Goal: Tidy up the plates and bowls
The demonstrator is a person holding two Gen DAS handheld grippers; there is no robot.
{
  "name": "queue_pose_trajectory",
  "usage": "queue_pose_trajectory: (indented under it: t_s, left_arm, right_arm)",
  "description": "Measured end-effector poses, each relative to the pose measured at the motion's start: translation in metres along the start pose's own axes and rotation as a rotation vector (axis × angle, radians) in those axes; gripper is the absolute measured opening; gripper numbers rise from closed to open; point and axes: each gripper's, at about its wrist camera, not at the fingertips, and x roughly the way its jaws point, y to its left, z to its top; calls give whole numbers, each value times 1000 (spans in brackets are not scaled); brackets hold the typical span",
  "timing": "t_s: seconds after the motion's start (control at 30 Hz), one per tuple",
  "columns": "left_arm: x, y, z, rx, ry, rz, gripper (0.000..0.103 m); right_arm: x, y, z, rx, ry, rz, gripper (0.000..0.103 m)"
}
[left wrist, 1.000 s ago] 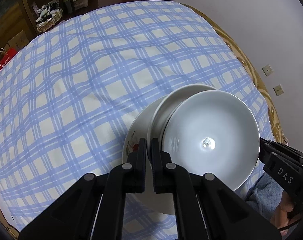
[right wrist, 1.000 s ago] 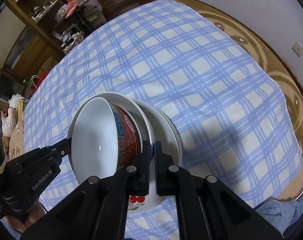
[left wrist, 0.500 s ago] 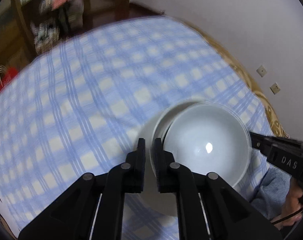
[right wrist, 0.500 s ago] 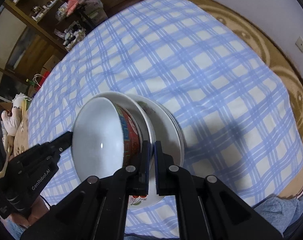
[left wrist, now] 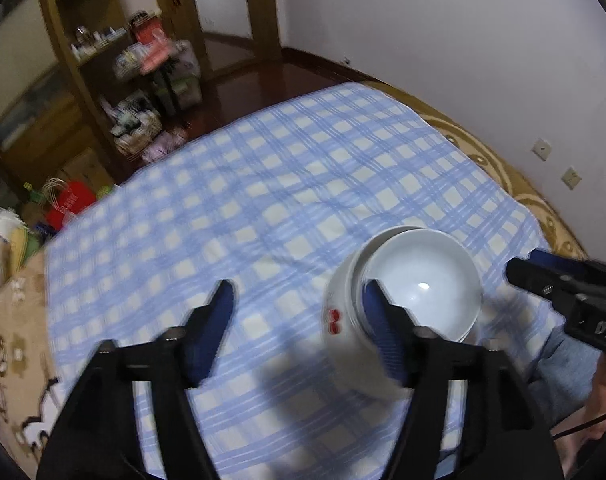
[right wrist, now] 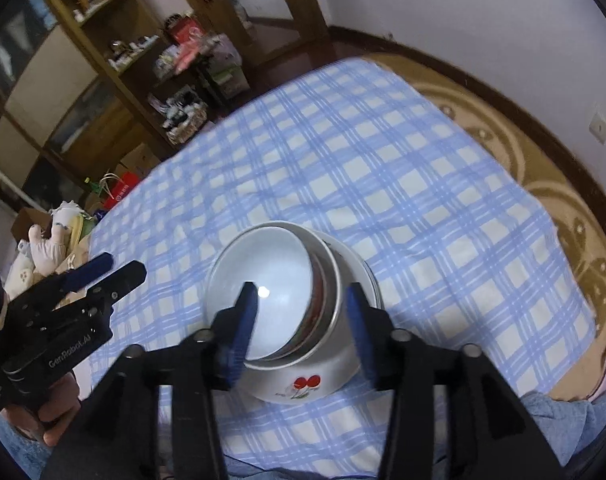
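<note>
Release step: the stack (right wrist: 287,320) of bowls and plates sits on the table (right wrist: 403,184)'s near edge. Left tool (left wrist: 299,308) and right tool (right wrist: 299,312) are opening, empty, beside the stack. Next, presumably withdrawal.

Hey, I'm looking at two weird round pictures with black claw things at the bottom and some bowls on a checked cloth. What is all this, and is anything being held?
There is no robot here. A person holds a hand-operated two-finger gripper in each hand, and each gripper carries a wide-angle camera looking along its fingers, which is why the pictures bulge.

One picture comes from the left gripper, the other from the right gripper. Each view also catches the other tool off to the side.

On the blue checked tablecloth stands a stack of dishes: a white bowl nested on top, then a bowl with a red patterned outside, and a cherry-decorated dish at the bottom.

Nothing is held. Both grippers' jaws are opening, and no pad presses on the stack. Shelves and clutter fill the background.
</note>
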Motion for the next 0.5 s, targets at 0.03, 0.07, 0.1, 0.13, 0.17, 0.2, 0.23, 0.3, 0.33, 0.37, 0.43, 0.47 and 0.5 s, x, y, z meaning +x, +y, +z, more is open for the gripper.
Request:
queue_pose_trajectory:
  t_s: [0.03,0.07,0.1,0.13,0.17,0.2,0.23,0.3,0.33,0.37,0.43,0.47,0.5]
  left_arm:
    - [-9,3,-2,-3,-17,13,81]
    - [-16,6,-4,-7,-32,23,83]
    - [-25,10,-7,-13,-47,33,84]
    - [-32,14,-8,-19,-56,38,85]
    - [-40,18,-11,-27,-68,50,86]
    - [-48,22,-14,-30,-81,62,87]
    - [-56,25,-17,-28,-96,73,87]
    - [-72,28,-24,-16,-130,98,90]
    - [-79,30,-29,-14,-148,114,90]
    - [-86,32,-34,-15,-161,132,92]
    - [-99,38,-44,-17,-192,146,92]
    - [-103,39,-48,-23,-202,140,93]
    - [-106,42,-52,-32,-212,135,93]
  right_arm:
    - [-4,2,-1,-10,-13,1,62]
    - [-11,6,-2,-27,-34,0,64]
    - [-17,8,-3,-37,-50,0,66]
    - [-26,13,-3,-50,-72,3,70]
    - [-32,16,-4,-57,-85,9,72]
    - [-38,20,-5,-63,-99,14,76]
    - [-45,24,-7,-72,-115,21,78]
    - [-57,31,-10,-94,-146,19,83]
    - [-65,37,-14,-112,-172,15,88]
    - [-71,40,-16,-122,-192,10,90]
    - [-84,46,-23,-137,-246,8,102]
    - [-88,49,-26,-141,-267,12,103]
    - [-94,51,-30,-144,-297,19,103]
